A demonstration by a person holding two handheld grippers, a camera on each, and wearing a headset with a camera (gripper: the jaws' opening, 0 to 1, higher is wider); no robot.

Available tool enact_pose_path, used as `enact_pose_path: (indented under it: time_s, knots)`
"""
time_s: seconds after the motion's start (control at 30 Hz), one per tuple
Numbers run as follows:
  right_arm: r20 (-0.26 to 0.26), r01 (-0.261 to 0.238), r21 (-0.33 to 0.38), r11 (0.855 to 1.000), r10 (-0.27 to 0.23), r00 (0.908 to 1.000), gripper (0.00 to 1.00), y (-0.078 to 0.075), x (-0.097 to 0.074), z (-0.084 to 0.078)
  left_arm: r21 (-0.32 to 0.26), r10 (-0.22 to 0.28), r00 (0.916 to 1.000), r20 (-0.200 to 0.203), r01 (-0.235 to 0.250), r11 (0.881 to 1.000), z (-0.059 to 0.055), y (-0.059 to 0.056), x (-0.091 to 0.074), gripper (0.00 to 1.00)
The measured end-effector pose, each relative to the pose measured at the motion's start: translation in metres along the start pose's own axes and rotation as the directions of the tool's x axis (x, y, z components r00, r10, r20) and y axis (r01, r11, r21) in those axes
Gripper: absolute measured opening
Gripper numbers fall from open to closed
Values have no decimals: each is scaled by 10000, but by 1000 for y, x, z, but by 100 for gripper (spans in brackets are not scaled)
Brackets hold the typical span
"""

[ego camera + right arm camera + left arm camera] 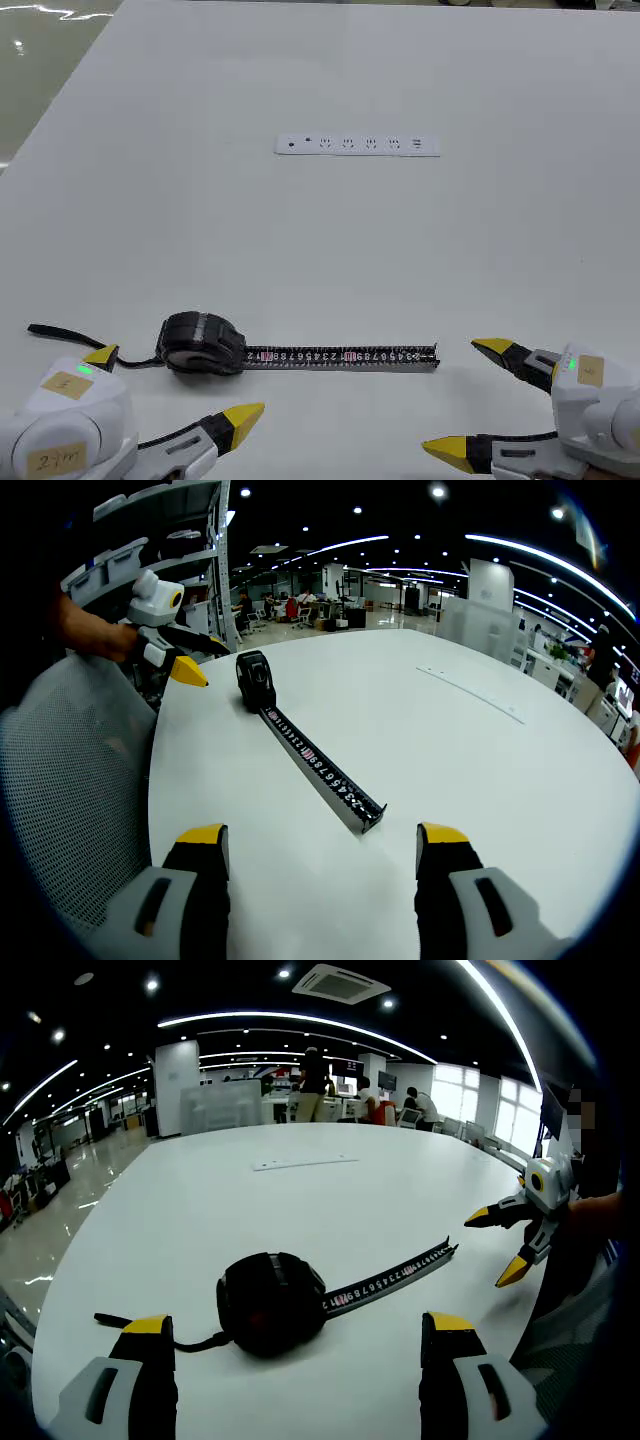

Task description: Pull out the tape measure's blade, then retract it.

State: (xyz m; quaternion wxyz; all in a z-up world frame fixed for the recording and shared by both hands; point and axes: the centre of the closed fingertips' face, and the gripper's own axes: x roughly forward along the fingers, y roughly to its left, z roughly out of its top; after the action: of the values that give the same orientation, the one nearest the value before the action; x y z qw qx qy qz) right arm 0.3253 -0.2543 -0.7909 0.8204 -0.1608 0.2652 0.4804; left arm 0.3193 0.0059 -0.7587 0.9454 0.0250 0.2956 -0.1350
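Note:
A black tape measure (201,343) lies on the white table (330,230), its dark blade (345,356) pulled out to the right and flat on the surface. A black wrist strap (62,335) trails left from the case. My left gripper (178,388) stands open just in front of the case (270,1301), touching nothing. My right gripper (470,396) is open a short way right of the blade's end hook (434,354), fingers apart from it. In the right gripper view the blade (318,767) runs away toward the case (254,679).
A white power strip (357,145) lies flat near the table's middle, farther back. The table's left edge (60,95) borders a glossy floor. People and desks stand far off in the room behind.

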Motion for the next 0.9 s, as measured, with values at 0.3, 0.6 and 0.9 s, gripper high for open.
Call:
enact_pose_path:
  time_s: [0.3, 0.6, 0.9]
  knots:
    - [-109, -443, -509, 9977, 438, 9990, 65, -9, 11, 2, -421, 703, 9975, -90, -706, 9966, -2, 7, 9, 100]
    - [-252, -894, -1163, 9892, 870, 9959, 53, -16, 21, 1, -773, 1050, 9945, -2, -1047, 9915, -2, 6, 18, 99]
    - [-495, -1313, -1825, 9744, 1242, 9910, 38, -24, 30, -2, -993, 1360, 9906, -144, -1368, 9856, -7, 13, 28, 96]
